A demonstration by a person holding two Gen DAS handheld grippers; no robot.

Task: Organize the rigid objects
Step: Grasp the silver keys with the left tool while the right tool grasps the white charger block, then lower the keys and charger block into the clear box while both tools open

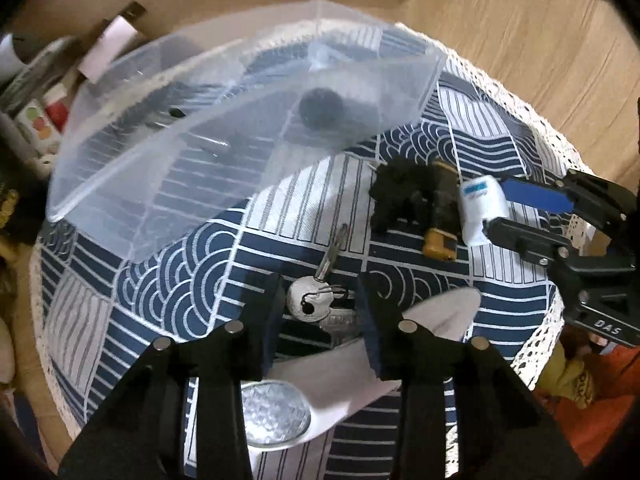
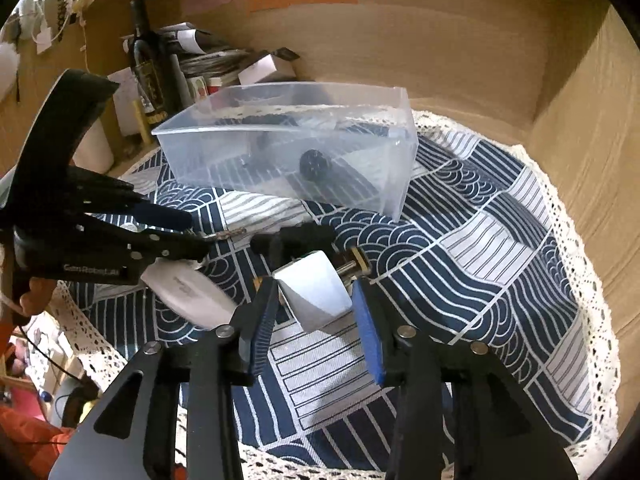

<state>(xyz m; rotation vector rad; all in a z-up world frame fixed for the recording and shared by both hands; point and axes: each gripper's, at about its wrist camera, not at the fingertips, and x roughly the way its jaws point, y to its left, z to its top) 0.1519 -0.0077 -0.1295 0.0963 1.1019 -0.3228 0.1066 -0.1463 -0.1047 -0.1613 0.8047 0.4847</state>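
Observation:
A clear plastic box (image 1: 224,136) stands at the back of the patterned cloth, with a small dark ball (image 1: 322,106) inside; it also shows in the right wrist view (image 2: 288,152). My left gripper (image 1: 320,308) is open around a bunch of keys (image 1: 312,300) lying on the cloth. My right gripper (image 2: 316,300) is open around a small white box (image 2: 316,292), fingers on either side; the same gripper (image 1: 496,210) and white box (image 1: 480,208) show at the right of the left wrist view. Beside it lie a black object (image 1: 404,196) and a brass-coloured item (image 1: 440,216).
A white oval object (image 2: 188,296) and a faceted glass disc (image 1: 272,416) lie near the front of the round table. A wine bottle (image 2: 148,60) and clutter stand at the back left. A wooden wall (image 2: 580,160) curves round the right.

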